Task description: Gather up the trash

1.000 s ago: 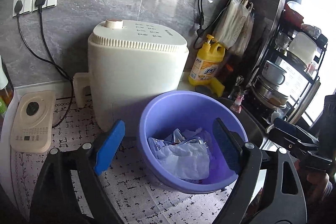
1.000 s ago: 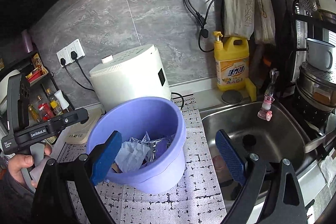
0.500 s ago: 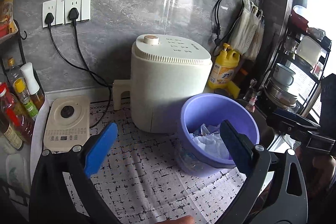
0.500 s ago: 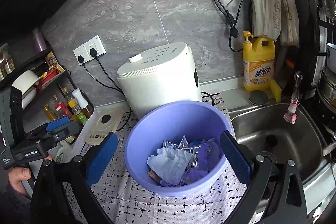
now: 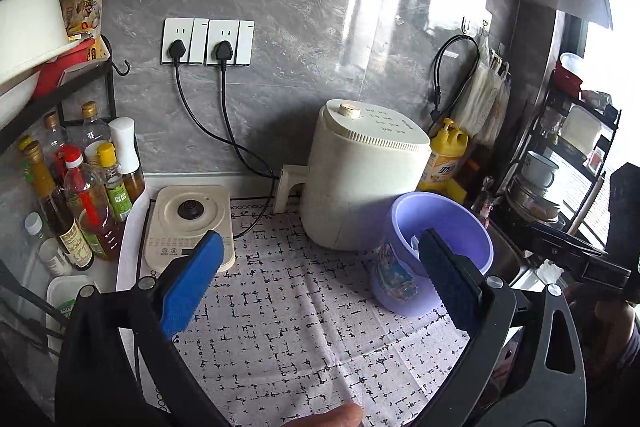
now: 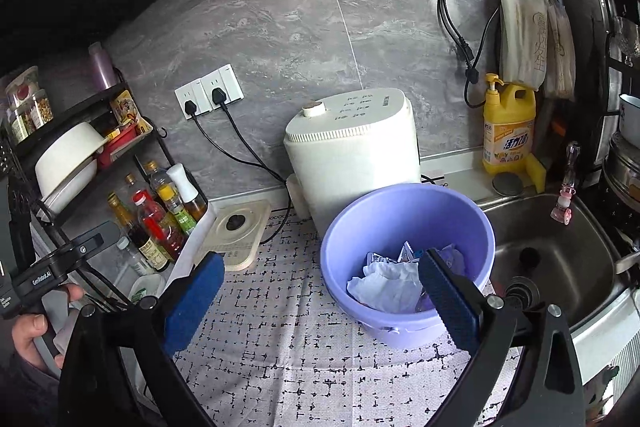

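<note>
Jaws of left gripper (image 5: 318, 281) and right gripper (image 6: 320, 297) stand fully spread, holding nothing. Purple bucket (image 6: 408, 227) of trash sits near the sink (image 6: 560, 259) edge, with bare patterned mat (image 6: 300, 347) before it.

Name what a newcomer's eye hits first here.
The purple bucket mid-counter on the patterned mat, holding crumpled tissue and wrappers. Behind it stands a cream air fryer; the steel sink lies to its right. Both grippers' jaws stand wide with nothing between them.
</note>
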`<state>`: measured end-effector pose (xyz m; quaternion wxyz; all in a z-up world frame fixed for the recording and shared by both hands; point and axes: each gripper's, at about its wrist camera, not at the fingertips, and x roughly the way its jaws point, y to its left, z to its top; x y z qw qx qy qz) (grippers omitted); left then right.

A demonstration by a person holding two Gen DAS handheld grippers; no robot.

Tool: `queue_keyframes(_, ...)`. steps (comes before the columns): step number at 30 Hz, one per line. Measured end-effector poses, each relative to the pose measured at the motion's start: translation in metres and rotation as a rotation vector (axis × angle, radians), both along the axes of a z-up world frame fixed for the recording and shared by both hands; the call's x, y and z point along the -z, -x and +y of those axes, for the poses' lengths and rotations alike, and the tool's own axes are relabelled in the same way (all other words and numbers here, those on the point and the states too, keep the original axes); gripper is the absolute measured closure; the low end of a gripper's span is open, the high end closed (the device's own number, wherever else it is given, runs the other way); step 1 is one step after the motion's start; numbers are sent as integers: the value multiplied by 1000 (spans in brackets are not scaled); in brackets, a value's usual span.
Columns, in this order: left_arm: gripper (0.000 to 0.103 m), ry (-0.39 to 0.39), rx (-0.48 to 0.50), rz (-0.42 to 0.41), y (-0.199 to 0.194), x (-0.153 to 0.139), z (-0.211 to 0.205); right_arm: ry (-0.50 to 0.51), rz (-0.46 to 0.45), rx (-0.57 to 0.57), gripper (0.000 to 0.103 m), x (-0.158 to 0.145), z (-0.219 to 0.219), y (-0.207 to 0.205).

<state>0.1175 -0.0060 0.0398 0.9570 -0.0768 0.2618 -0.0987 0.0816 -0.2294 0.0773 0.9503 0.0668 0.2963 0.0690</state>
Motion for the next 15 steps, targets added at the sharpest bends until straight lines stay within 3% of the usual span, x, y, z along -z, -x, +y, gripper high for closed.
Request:
queue_keyframes(5, 6, -45, 17, -22, 25, -9, 10, 24, -23, 14, 8, -8, 20, 24)
queue_keyframes(15, 6, -14, -9, -80, 80, -25, 32, 46, -52, -1, 8, -19, 48, 74)
